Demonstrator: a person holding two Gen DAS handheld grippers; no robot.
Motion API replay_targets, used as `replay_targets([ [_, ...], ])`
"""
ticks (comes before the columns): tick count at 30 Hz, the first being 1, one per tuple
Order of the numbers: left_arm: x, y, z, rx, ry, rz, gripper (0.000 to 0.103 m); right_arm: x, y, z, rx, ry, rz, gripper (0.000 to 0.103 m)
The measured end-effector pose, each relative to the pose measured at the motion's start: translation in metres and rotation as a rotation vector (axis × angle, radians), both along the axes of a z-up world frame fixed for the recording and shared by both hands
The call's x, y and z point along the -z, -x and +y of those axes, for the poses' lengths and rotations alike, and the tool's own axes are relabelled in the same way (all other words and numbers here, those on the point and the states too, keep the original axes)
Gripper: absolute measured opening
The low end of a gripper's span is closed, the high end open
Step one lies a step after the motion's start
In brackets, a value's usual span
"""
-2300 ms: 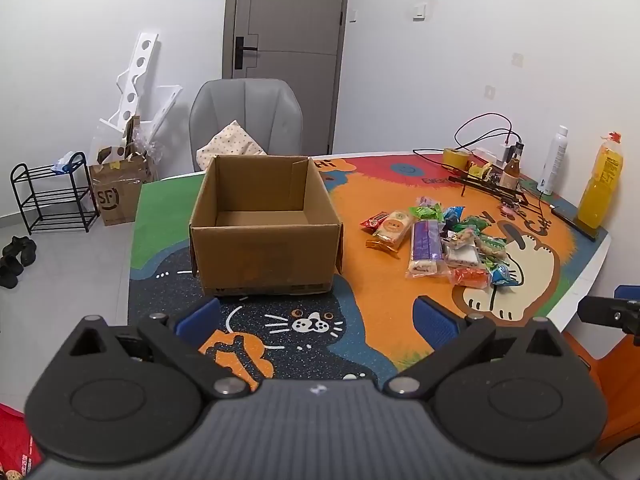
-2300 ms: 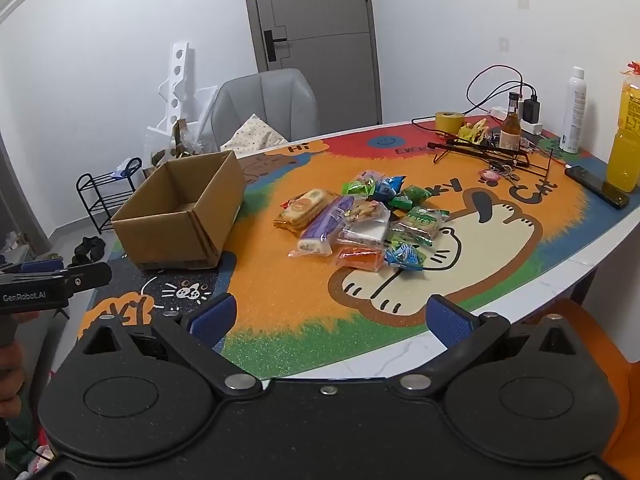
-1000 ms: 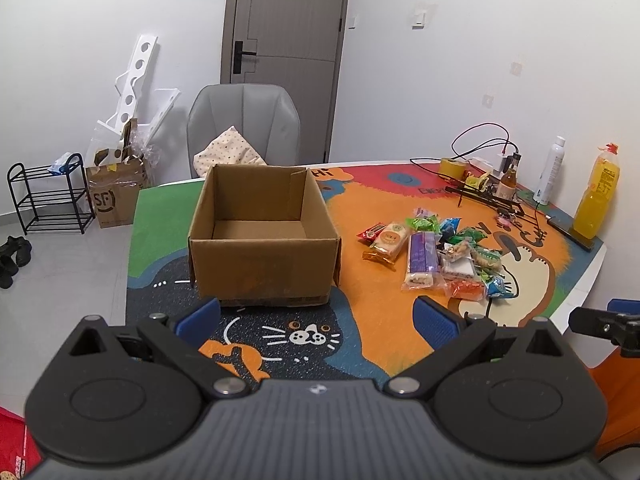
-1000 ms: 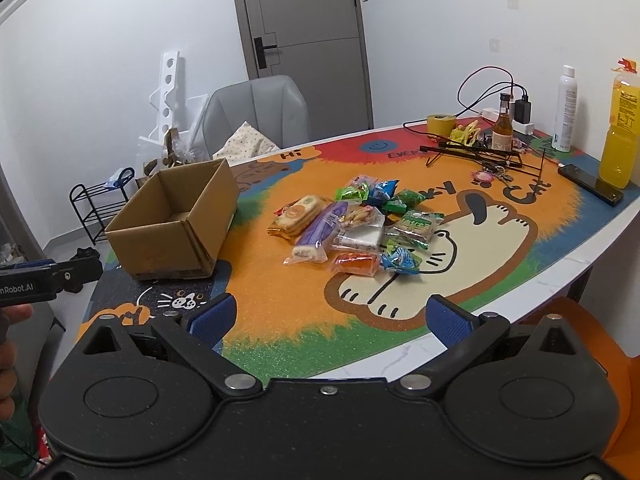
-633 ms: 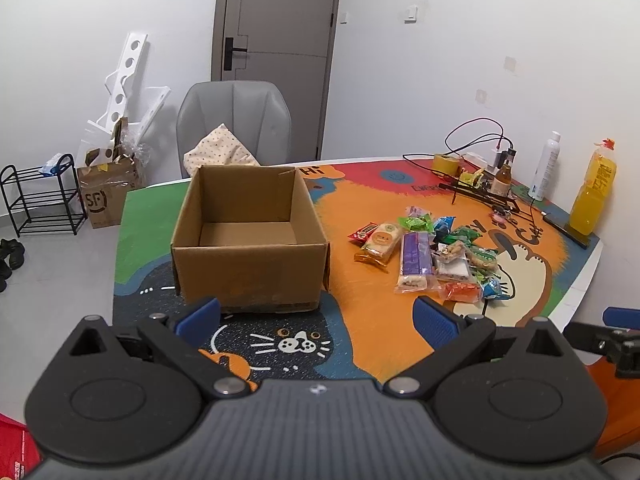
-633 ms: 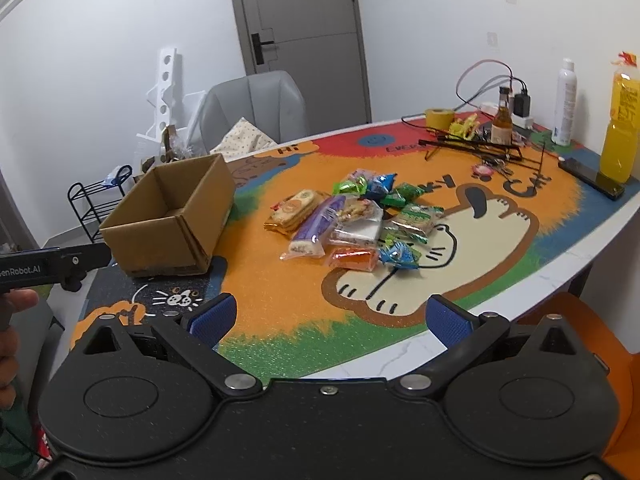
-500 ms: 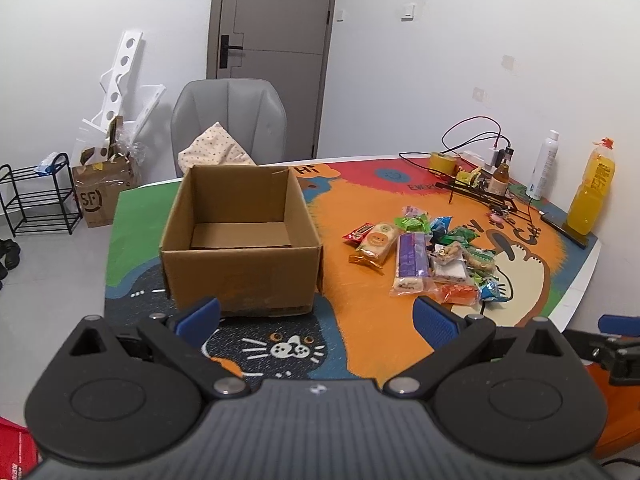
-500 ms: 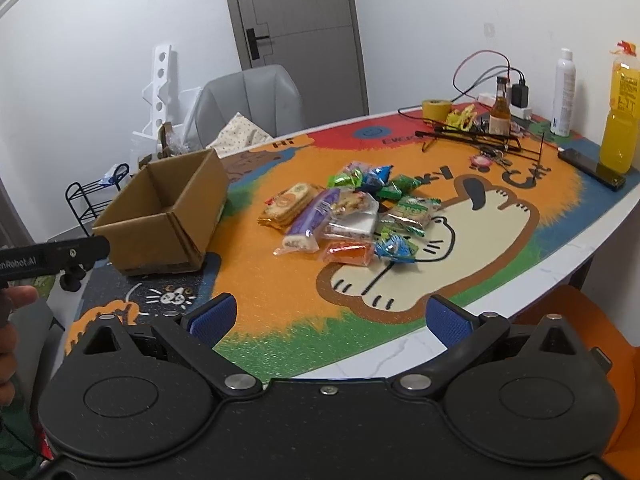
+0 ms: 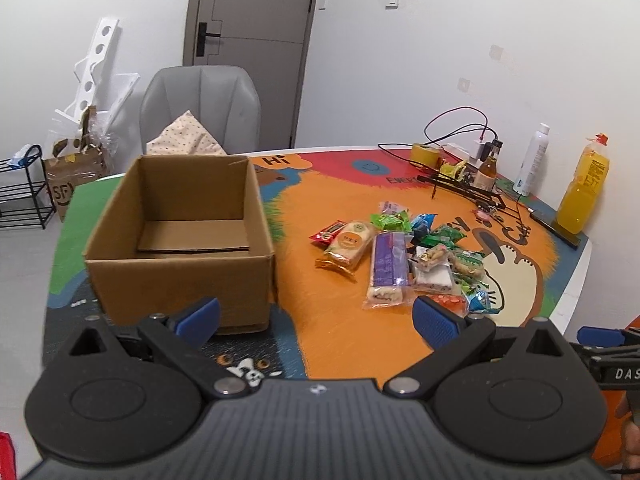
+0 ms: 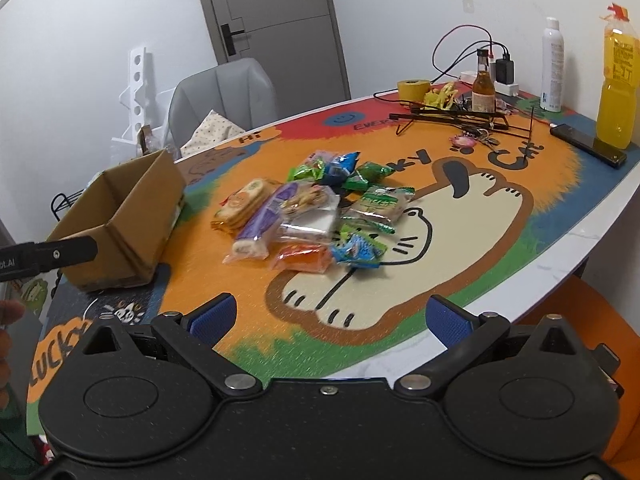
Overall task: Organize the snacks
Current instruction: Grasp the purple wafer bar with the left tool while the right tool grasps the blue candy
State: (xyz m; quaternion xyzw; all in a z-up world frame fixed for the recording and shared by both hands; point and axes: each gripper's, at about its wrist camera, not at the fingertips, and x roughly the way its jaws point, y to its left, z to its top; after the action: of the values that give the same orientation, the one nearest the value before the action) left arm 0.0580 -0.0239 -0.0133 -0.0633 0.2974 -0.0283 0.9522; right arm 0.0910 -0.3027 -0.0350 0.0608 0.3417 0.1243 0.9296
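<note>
The black body of each tool is blocking the near strip of the tabletop (image 10: pixel 540 248) in its own view, so the closest edge is showing only partly. In the left wrist view the left claw's right finger pad (image 9: pixel 434 322) is covering part of the orange packet (image 9: pixel 452 302) at the near end of the snack pile (image 9: pixel 408 256). Print on the small wrappers is too fine to read. The cardboard box (image 9: pixel 180 240) is showing an inner floor flap, while its near wall is hiding the front of the floor. From the right wrist view only the box's (image 10: pixel 120 216) right side and part of its inside are showing.

The left claw (image 9: pixel 316 316) is hovering spread wide, gripping nothing, with the box just ahead and to its left and the pile ahead to its right. The right claw (image 10: pixel 332 316) is likewise spread wide and empty, hanging over the near rim of the tabletop; the pile (image 10: pixel 308 216) is lying ahead of it, slightly left of centre, apart from both pads. A purple bar (image 10: pixel 264 220), a round-biscuit pack (image 10: pixel 242 202) and green and blue packets (image 10: pixel 352 174) are overlapping one another in the heap.

A bare orange strip is separating the box from the pile. Bare mat is running between the pile and the near edge. Far right, cables, a yellow tape roll (image 10: pixel 413 89), a white spray bottle (image 10: pixel 552 64), an orange drink bottle (image 10: pixel 618 80) and a phone (image 10: pixel 588 145) are crowding the back corner. A grey chair (image 9: pixel 200 108) is standing behind the box.
</note>
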Motion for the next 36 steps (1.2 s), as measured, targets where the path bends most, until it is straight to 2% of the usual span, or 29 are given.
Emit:
replay_targets([
  [4, 0.005, -0.012, -0.008, 0.015, 0.005, -0.006, 0.102, 0.006, -0.013, -0.005, -0.002, -0.003, -0.011, 0.103],
  [12, 0.015, -0.037, -0.024, 0.033, 0.031, -0.004, 0.100, 0.016, -0.024, 0.001, -0.052, 0.081, -0.085, 0.103],
  [15, 0.020, -0.045, -0.030, 0.043, 0.036, 0.000, 0.100, 0.023, -0.032, 0.001, -0.056, 0.095, -0.082, 0.102],
  [21, 0.034, -0.063, -0.040, 0.062, 0.050, 0.029, 0.095, 0.043, -0.050, -0.005, -0.051, 0.043, -0.030, 0.093],
  [27, 0.049, -0.083, -0.051, 0.091, 0.059, 0.066, 0.085, 0.056, -0.067, -0.007, -0.053, 0.002, -0.014, 0.083],
  [32, 0.061, -0.101, -0.062, 0.118, 0.064, 0.085, 0.076, 0.057, -0.078, -0.008, -0.039, -0.058, -0.017, 0.081],
  [36, 0.068, -0.117, -0.069, 0.129, 0.069, 0.097, 0.068, 0.060, -0.086, -0.005, -0.014, -0.092, -0.020, 0.074],
])
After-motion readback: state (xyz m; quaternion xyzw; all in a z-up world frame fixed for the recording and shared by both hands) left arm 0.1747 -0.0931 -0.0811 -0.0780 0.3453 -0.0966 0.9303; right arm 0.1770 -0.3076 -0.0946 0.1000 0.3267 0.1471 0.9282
